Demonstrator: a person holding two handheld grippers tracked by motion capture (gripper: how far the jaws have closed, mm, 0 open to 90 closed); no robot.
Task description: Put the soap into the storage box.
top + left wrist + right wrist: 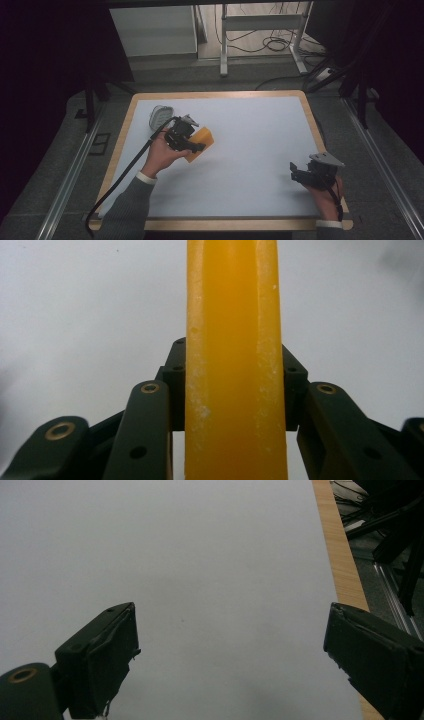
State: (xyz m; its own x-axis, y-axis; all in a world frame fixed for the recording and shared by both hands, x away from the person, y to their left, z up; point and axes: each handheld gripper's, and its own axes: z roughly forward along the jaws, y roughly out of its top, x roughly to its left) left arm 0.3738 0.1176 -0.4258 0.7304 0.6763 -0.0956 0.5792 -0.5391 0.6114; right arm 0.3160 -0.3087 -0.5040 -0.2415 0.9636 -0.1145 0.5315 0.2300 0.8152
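A flat orange-yellow sponge [202, 140] is held on edge over the left middle of the white table, my left gripper [192, 144] shut on it. In the left gripper view the sponge [234, 365] stands as a tall yellow slab pinched between the two black jaws. Just behind the left hand a small clear ribbed container [161, 116] sits on the table. Near the front right corner my right gripper [295, 170] hovers low, and in the right gripper view its jaws stand wide apart with nothing between them [232, 645].
The white mat [250, 150] lies on a wood-rimmed table [215, 94]. The wooden edge [340, 555] runs close to the right gripper's outer side. Beyond the far edge are desk legs and cables on the floor [270, 45].
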